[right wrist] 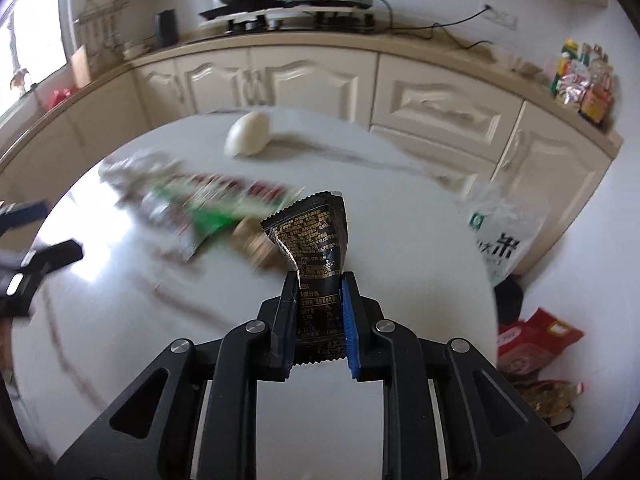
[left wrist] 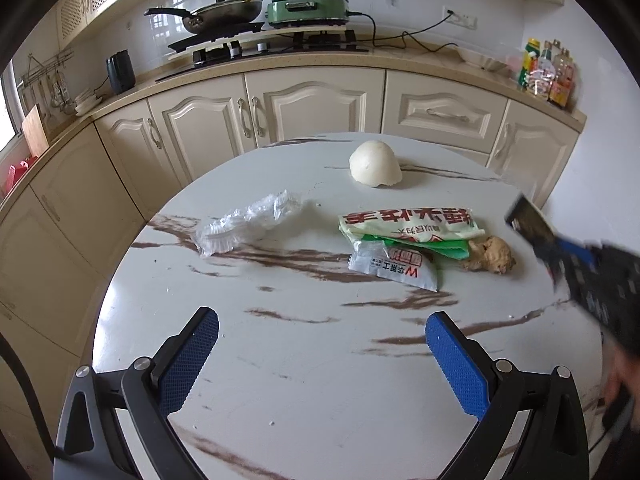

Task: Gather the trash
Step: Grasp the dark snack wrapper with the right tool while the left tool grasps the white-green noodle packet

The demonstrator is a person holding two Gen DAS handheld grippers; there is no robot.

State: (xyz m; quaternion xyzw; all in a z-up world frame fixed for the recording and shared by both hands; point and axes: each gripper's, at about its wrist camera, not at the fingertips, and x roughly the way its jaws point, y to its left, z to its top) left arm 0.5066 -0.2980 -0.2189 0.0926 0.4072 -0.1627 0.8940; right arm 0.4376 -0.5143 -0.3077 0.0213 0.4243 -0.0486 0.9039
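While the right gripper [right wrist: 319, 280] pinches a black packet [right wrist: 311, 232] between its fingers above the marble tabletop [left wrist: 320, 360], the left gripper [left wrist: 322, 330] hangs over the near tabletop with fingers wide and nothing between them. Ahead lie a clear wrapper [left wrist: 248, 222], a green-and-white bag [left wrist: 408, 226], a small white packet [left wrist: 394, 270], ginger [left wrist: 490, 256] and a bun [left wrist: 374, 164].

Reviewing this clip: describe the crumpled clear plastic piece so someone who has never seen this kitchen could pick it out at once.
Start at the round white marble table with brown veins, in front of the cream cabinets. On its left part, apart from the printed wrappers and the white bun, lies the crumpled clear plastic. It is the only see-through item there, with no print or colour.
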